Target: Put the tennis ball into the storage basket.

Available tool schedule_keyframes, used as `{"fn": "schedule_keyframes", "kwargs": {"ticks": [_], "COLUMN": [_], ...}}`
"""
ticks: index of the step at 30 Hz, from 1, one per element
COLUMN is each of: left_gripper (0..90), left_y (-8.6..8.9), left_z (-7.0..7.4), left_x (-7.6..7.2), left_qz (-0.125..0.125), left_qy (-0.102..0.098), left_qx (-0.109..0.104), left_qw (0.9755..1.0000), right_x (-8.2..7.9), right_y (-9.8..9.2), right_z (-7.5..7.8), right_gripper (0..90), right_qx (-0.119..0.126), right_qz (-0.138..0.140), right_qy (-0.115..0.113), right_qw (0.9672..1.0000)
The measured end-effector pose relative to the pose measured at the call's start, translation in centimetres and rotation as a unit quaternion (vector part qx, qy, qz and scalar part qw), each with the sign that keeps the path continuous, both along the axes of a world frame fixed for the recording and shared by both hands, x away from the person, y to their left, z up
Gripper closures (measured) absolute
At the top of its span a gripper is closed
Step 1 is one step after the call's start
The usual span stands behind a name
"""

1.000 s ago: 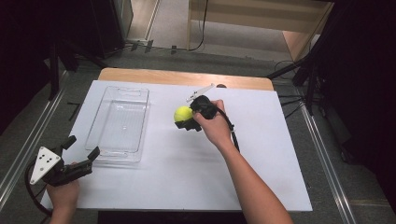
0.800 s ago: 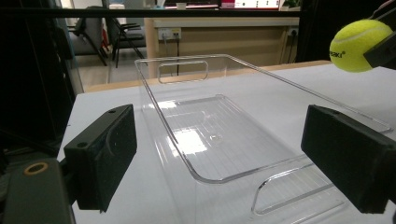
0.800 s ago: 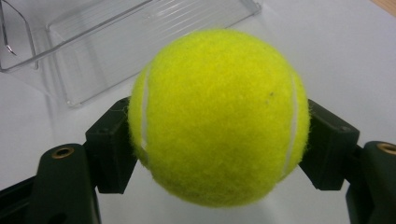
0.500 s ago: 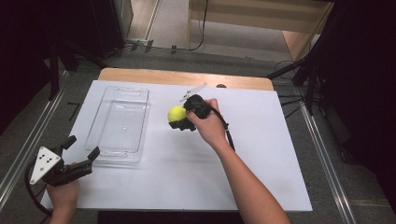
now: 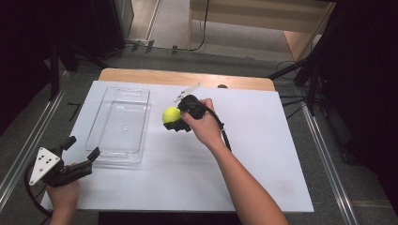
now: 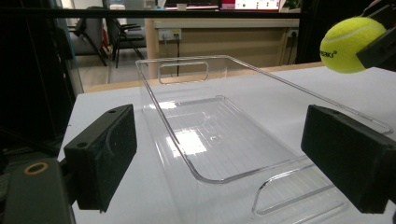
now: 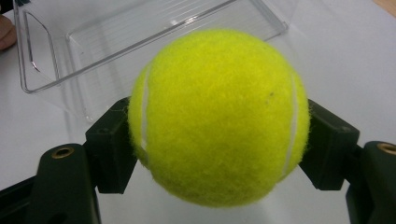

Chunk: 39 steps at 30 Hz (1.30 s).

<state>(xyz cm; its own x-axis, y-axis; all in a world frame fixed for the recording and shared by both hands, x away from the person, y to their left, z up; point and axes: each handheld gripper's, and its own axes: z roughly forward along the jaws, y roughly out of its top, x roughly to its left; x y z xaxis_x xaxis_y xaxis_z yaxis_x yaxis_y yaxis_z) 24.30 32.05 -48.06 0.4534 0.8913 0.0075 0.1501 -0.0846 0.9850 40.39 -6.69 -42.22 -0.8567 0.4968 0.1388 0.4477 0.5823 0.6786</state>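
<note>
So the fuzzy yellow-green tennis ball [image 5: 171,115] had been shifted a fair bit over the last second: it was carried leftward across the white worktop [image 5: 263,154], from roughly the middle toward the clear rectangular plastic tray [image 5: 104,151]. It was seen clamped between the two black jaws of the right hand-held gripper [image 5: 174,117], pads pressed on both sides, and that grip looked unchanged the whole way. In the right gripper view the ball [image 7: 218,116] was held above the worktop with the tray's near corner [image 7: 28,70] just beyond it, so it was close to the tray but not over it yet.

The left hand-held gripper [image 5: 80,152] was kept parked at the tray's near left corner, jaws wide apart with nothing between them. From its view the empty tray [image 6: 154,88] was framed between the jaws and the ball [image 6: 351,44] was spotted coming in at the upper right.

Best guess: the ball was meant for the tray, and the carry was mostly done. Only the last stretch over the rim and the release seemed left.
</note>
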Motion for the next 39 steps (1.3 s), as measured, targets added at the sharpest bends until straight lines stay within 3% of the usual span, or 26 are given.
{"fn": "schedule_keyframes", "kwargs": {"ticks": [39], "left_gripper": [11.1], "left_y": [0.0], "left_z": [0.0], "left_x": [0.0], "left_qz": [0.000], "left_qy": [-0.001], "left_qx": [-0.004], "left_qw": [1.0000], "right_x": [0.0], "right_y": [4.2], "right_z": [1.3], "right_gripper": [23.0], "right_qx": [0.012], "right_qz": [0.033], "right_qy": [-0.002], "right_qw": [0.9994]}}
